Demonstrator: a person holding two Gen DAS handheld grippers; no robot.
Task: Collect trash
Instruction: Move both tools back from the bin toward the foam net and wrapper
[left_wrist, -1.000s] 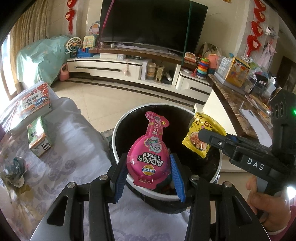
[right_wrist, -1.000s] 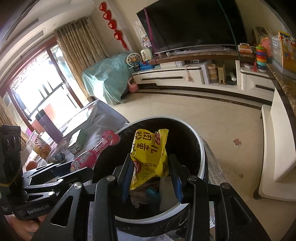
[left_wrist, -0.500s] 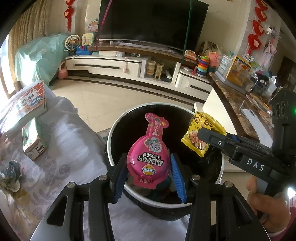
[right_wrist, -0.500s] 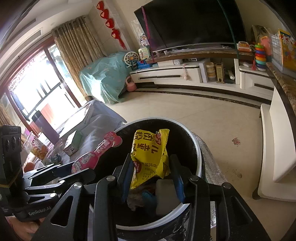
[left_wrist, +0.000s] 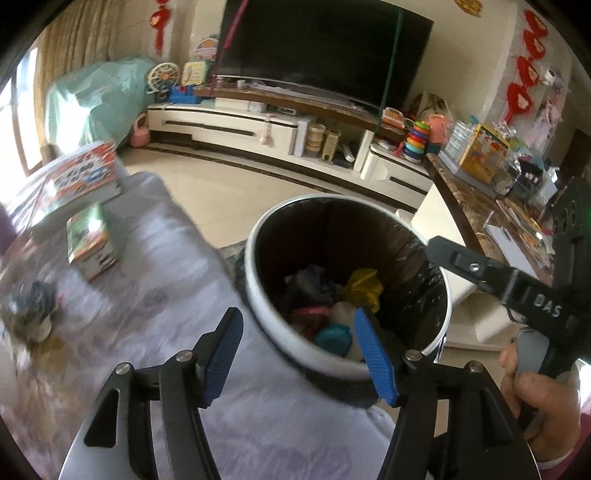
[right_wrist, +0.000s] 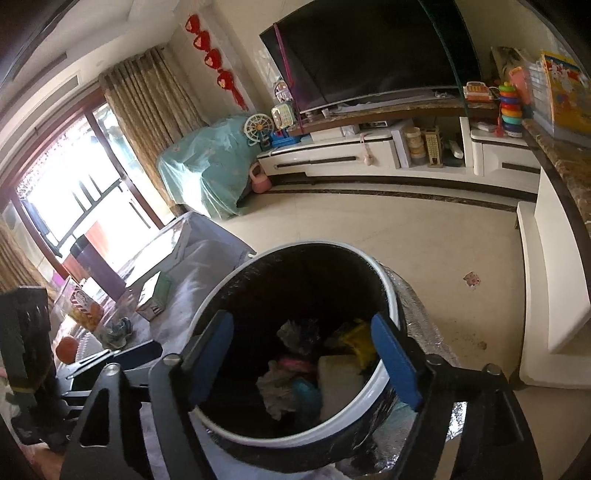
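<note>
With both jaws spread wide and empty, left gripper and right gripper hang over the trash bin. Yellow snack bag and pink wrapper lie inside on the trash pile. Bin stands right of the cloth-covered table, near the floor.

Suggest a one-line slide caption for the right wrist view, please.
Open right gripper poised above the trash bin, yellow wrapper lying inside among other rubbish.
</note>
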